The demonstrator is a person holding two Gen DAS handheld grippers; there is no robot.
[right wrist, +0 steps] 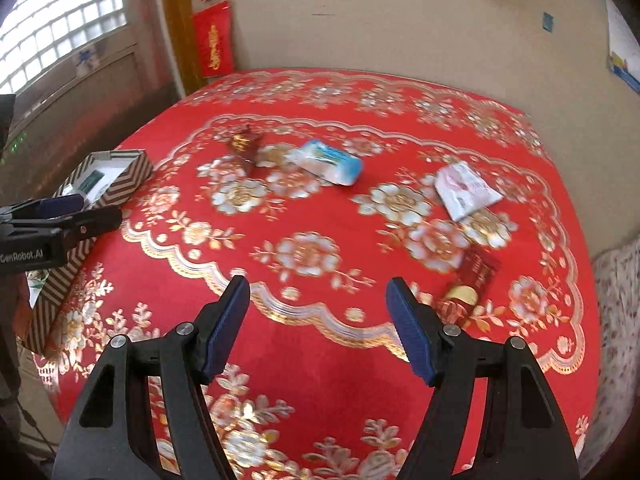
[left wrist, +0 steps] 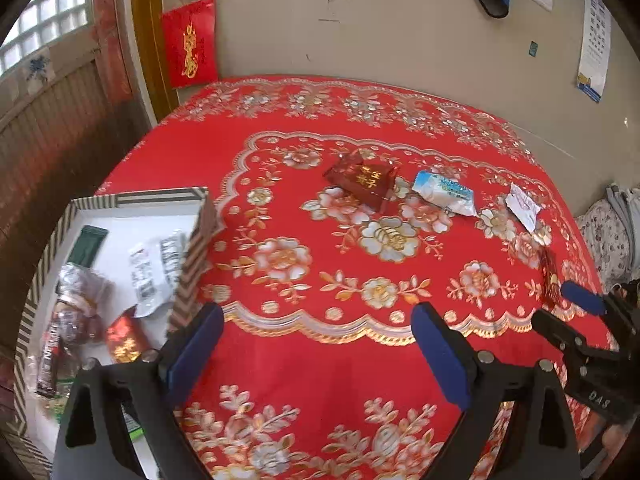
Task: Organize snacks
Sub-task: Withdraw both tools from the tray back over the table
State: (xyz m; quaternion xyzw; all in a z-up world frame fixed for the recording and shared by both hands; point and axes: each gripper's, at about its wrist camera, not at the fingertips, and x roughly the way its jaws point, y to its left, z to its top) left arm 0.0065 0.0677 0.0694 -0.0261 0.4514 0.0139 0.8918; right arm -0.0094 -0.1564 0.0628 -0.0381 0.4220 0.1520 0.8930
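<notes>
1. A striped cardboard box (left wrist: 202, 236) sits at the table's left edge, holding several snack packets: a green one, a white one, a silvery one and a small red one.
2. The left gripper (left wrist: 316, 344) hovers over the red floral tablecloth (left wrist: 304, 368) just right of the box, its jaws wide apart with nothing between them.
3. Farther back lies a dark red packet with gold lettering (left wrist: 362, 180), and just beside it a blue-and-white packet (left wrist: 442, 192).
4. A white packet (right wrist: 464, 190) lies near the right side of the cloth.
5. A red-and-gold packet (right wrist: 470, 280) lies closest to the right gripper (right wrist: 318, 322), just off its right finger; the jaws stand apart, empty.
</notes>
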